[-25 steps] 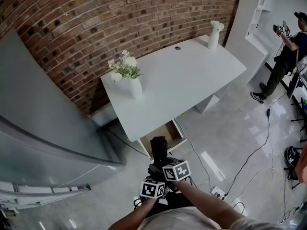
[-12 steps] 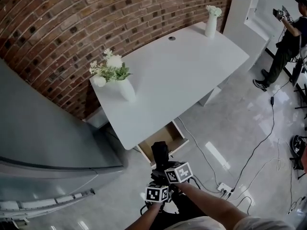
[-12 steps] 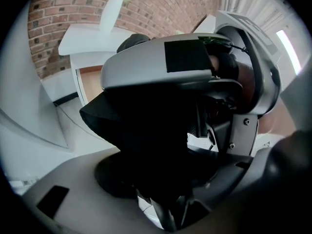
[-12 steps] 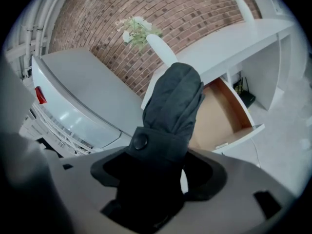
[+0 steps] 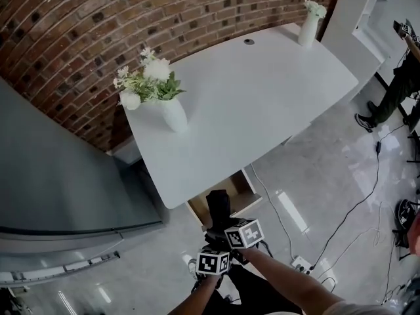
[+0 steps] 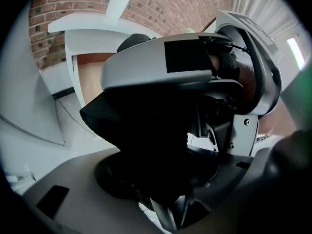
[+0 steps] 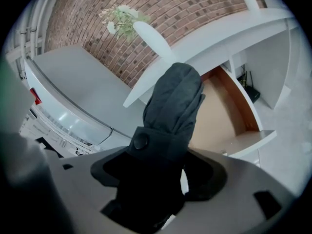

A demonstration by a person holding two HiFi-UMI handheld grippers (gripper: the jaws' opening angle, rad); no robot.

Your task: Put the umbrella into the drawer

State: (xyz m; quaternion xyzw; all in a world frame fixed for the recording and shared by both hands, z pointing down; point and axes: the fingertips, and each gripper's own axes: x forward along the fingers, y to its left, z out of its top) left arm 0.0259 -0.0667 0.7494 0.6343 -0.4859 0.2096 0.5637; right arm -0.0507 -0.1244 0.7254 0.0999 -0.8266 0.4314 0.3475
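Note:
A black folded umbrella (image 5: 218, 206) is held in both grippers, its tip pointing at the open wooden drawer (image 5: 231, 184) under the white desk (image 5: 256, 97). My left gripper (image 5: 212, 247) is shut on the umbrella's lower end, and the dark fabric (image 6: 146, 130) fills its jaws. My right gripper (image 5: 223, 227) grips it just ahead. In the right gripper view the umbrella (image 7: 170, 111), with its strap button, sticks out of the right gripper (image 7: 156, 189) toward the drawer's brown inside (image 7: 219, 116). The left gripper (image 6: 161, 179) looks onto the right gripper's grey body.
A white vase of flowers (image 5: 169, 110) stands on the desk's near left corner, a smaller vase (image 5: 308, 26) at the far right. A grey cabinet (image 5: 59, 176) flanks the desk. Cables and a power strip (image 5: 298, 264) lie on the floor. A person (image 5: 397, 87) stands far right.
Both grippers have sunk together with the umbrella toward the open drawer. The head view has shifted, and the desk now sits larger and more central.

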